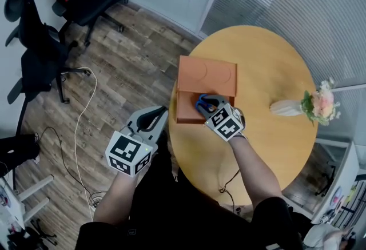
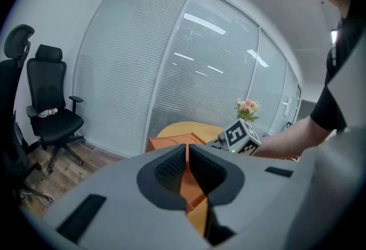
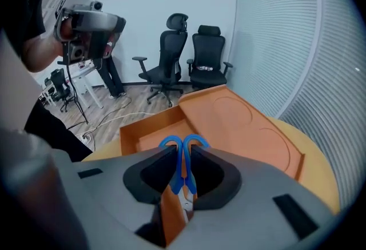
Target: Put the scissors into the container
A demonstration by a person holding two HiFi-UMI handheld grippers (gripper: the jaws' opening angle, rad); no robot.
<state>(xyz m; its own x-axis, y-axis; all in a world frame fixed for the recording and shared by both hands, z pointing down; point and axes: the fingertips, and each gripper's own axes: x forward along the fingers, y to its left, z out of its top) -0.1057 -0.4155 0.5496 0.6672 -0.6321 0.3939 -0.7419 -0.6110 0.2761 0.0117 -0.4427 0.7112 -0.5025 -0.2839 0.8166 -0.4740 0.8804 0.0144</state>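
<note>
1. Table (image 1: pixel 269 54), round and wooden, fills the right of the head view, with a vase of flowers (image 1: pixel 311 107) near its right edge
2. Orange container (image 1: pixel 184 110) sits at the table's left edge, its lid (image 1: pixel 207 74) folded back flat behind it and the tray bare as far as can be seen
3. Left gripper (image 1: pixel 150 120) hangs off the table over the wooden floor (image 1: pixel 131 77), claw closed to a thin slit with nothing in it
4. Right gripper (image 3: pixel 183 157) reaches in over the container's near wall, claw clamped on the scissors' shanks
5. Scissors (image 1: pixel 201 104), blue-handled, point handles-first over the open tray; whether they touch its bottom cannot be told. On this showing, pick-up and carry look done; lowering and letting go remain, so the task appears close to finished but not complete
</note>
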